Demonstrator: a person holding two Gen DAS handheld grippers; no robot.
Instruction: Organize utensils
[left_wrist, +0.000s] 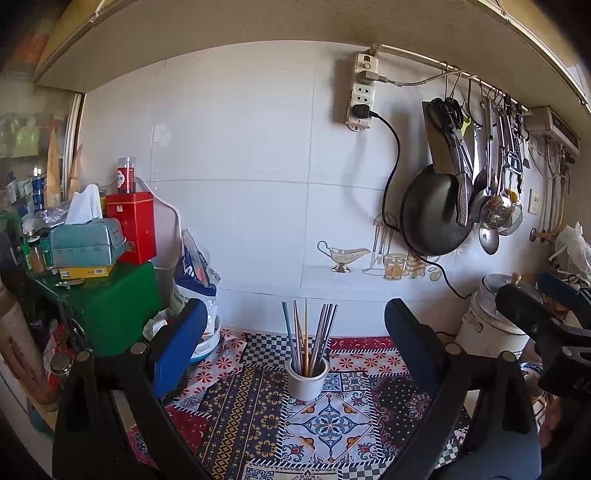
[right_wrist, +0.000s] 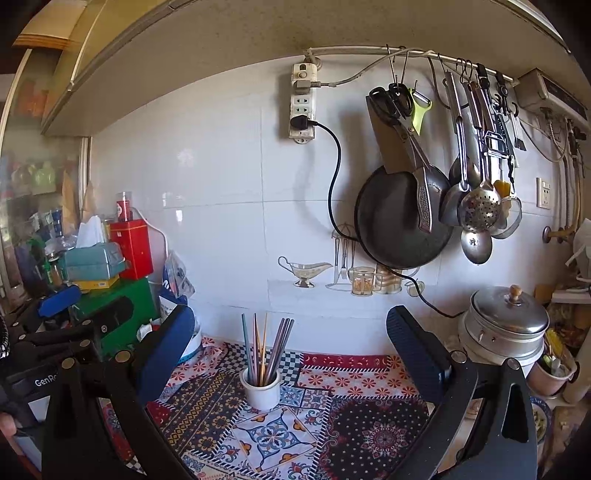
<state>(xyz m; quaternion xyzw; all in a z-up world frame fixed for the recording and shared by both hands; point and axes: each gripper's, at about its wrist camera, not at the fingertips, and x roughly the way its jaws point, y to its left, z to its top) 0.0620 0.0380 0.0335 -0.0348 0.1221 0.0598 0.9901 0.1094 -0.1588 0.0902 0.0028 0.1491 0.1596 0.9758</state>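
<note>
A white cup (left_wrist: 306, 378) stands upright on the patterned cloth (left_wrist: 325, 424), holding several chopsticks (left_wrist: 308, 336) that fan out above its rim. My left gripper (left_wrist: 295, 325) is open, its blue pads wide apart on either side of the cup, with nothing between them. In the right wrist view the same cup (right_wrist: 259, 389) with its chopsticks (right_wrist: 264, 347) sits left of centre. My right gripper (right_wrist: 291, 332) is also open and empty, back from the cup. Each gripper shows at the edge of the other's view.
A black pan (right_wrist: 400, 218), ladles (right_wrist: 476, 210) and scissors hang from a rail on the tiled wall at right. A metal pot (right_wrist: 506, 325) stands at right. A green box (left_wrist: 110, 306), red tin (left_wrist: 131, 227) and tissue box (left_wrist: 86, 242) are stacked at left.
</note>
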